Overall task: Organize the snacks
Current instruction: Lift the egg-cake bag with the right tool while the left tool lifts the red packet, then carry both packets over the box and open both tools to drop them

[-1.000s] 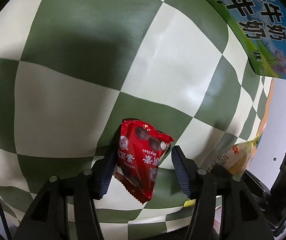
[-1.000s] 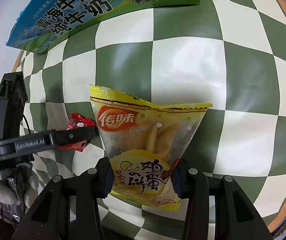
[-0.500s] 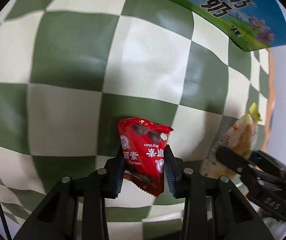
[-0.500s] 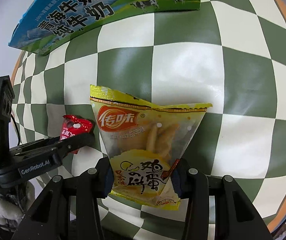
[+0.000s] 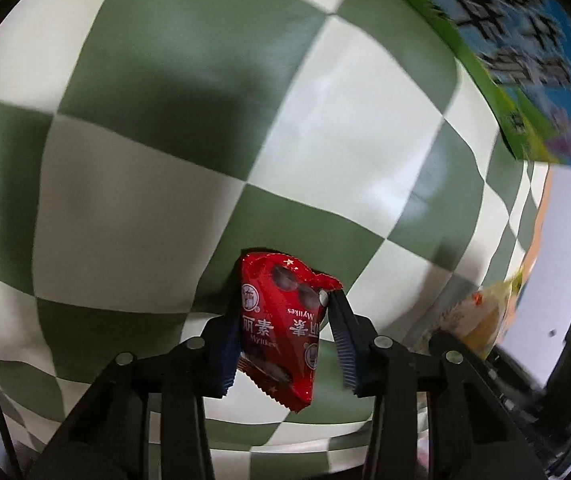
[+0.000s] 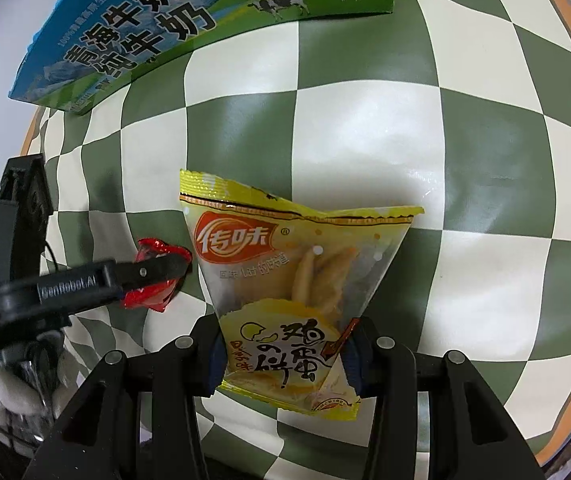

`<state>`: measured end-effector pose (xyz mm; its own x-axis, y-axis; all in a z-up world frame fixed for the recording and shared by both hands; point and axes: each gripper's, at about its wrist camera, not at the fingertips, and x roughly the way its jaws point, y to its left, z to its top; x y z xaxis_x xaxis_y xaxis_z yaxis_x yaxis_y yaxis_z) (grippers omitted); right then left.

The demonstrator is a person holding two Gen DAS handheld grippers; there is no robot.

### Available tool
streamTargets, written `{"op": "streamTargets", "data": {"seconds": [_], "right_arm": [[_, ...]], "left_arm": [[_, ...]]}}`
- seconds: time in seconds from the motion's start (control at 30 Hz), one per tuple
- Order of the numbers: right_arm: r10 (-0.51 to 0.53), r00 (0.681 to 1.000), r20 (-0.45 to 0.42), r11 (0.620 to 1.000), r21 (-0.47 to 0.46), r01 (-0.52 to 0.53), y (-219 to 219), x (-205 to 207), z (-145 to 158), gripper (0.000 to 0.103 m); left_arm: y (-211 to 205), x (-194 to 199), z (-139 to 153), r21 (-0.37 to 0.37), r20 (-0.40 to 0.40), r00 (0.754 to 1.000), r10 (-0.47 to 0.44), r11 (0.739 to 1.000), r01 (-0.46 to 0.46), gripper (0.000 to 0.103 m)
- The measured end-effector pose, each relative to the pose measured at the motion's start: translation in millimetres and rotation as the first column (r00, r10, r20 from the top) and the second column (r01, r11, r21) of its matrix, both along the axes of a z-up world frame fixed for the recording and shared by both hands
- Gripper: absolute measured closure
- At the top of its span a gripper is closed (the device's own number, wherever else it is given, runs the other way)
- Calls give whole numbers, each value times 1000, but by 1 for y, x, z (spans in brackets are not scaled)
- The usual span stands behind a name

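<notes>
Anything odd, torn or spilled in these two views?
Nothing spilled or torn. The red snack packet sits skewed between the left gripper fingers, with a gap at the right-hand pad. The yellow biscuit bag is crumpled in the right gripper. The milk carton lies flat on the checkered cloth.

Red pkt (image 5: pixel 281 328), yellow pkt (image 6: pixel 293 292) held.

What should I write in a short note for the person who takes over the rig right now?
Left gripper: shut on the red snack packet.
Right gripper: shut on the yellow biscuit bag.
Both are above the checkered tablecloth. The milk carton box lies at its far edge.
Done: both snacks are picked up.
Left: set each one in its place; the pictures do not show where.
</notes>
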<state>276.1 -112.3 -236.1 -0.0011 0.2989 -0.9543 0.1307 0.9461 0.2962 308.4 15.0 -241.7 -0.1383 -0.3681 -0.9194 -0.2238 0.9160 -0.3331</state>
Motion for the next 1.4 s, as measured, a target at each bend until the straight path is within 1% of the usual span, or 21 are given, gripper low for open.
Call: {"op": "streamTargets", "data": {"seconds": [0.13, 0.2, 0.27, 0.37, 0.5, 0.57, 0.63, 0.7, 0.73, 0.8, 0.83, 0.9, 1.07, 1.13, 1.2, 1.23, 1.27, 1.3, 1.33, 1.37, 1.4], "right_arm": [[-1, 1000, 12, 1000, 9, 1, 0, -1, 5, 54], [6, 1000, 24, 1000, 9, -6, 0, -1, 10, 54], [9, 999, 43, 1000, 15, -10, -1, 0, 19, 54], [3, 997, 79, 999, 40, -7, -8, 2, 39, 54], [-22, 986, 164, 996, 94, 7, -17, 17, 88, 54], [-34, 973, 229, 994, 112, 9, -23, 31, 119, 54], [-55, 955, 293, 992, 127, 18, -30, 48, 151, 54], [-75, 935, 347, 991, 130, 31, -37, 65, 175, 54], [-79, 924, 375, 993, 116, 38, -42, 77, 186, 54], [-102, 902, 419, 993, 99, 66, -53, 99, 200, 54], [-105, 898, 428, 993, 89, 74, -51, 111, 203, 54], [-104, 896, 432, 994, 61, 85, -54, 133, 204, 54], [-100, 915, 390, 995, 23, 99, -56, 177, 184, 54], [-99, 926, 365, 995, 9, 103, -55, 186, 173, 54], [-104, 938, 331, 994, 13, 106, -54, 195, 161, 51], [-110, 946, 303, 994, 13, 112, -54, 199, 153, 46], [-114, 953, 280, 993, 5, 117, -54, 202, 146, 26], [-114, 959, 259, 993, 3, 117, -53, 204, 140, 9], [-114, 961, 250, 993, 3, 117, -53, 204, 136, 6], [-111, 963, 244, 993, -6, 116, -53, 205, 133, 6], [-105, 965, 239, 993, -22, 113, -52, 205, 131, 6]], "left_arm": [[-14, -2, 26, 52, 79, 993, -83, 996, 79, 65], [-14, 0, 40, 60, 110, 987, -117, 992, 111, 65], [-15, 3, 57, 58, 145, 981, -131, 991, 123, 65], [-17, 11, 95, 41, 213, 968, -134, 991, 128, 65], [-14, 31, 148, 16, 320, 938, -131, 991, 132, 65], [-21, 45, 172, 8, 370, 920, -131, 990, 138, 65], [-16, 66, 193, 12, 412, 901, -131, 990, 139, 65], [-25, 85, 201, 31, 441, 887, -137, 990, 137, 65], [-20, 96, 206, 39, 450, 883, -136, 990, 132, 65], [-22, 119, 208, 57, 460, 878, -132, 991, 119, 65], [-24, 131, 207, 72, 464, 876, -133, 991, 113, 65], [-16, 155, 205, 101, 466, 874, -134, 990, 98, 64], [3, 198, 182, 179, 425, 893, -146, 981, 76, 64], [7, 211, 170, 198, 396, 906, -147, 978, 72, 64], [11, 224, 154, 239, 356, 923, -147, 969, 62, 63], [12, 231, 144, 268, 338, 929, -149, 962, 57, 60], [13, 236, 138, 282, 324, 933, -153, 958, 59, 57], [14, 240, 132, 297, 311, 937, -160, 953, 64, 54], [14, 244, 127, 321, 300, 938, -174, 944, 72, 38], [13, 246, 123, 340, 296, 937, -187, 937, 79, 20], [12, 247, 120, 358, 299, 933, -199, 930, 84, 17]]}}
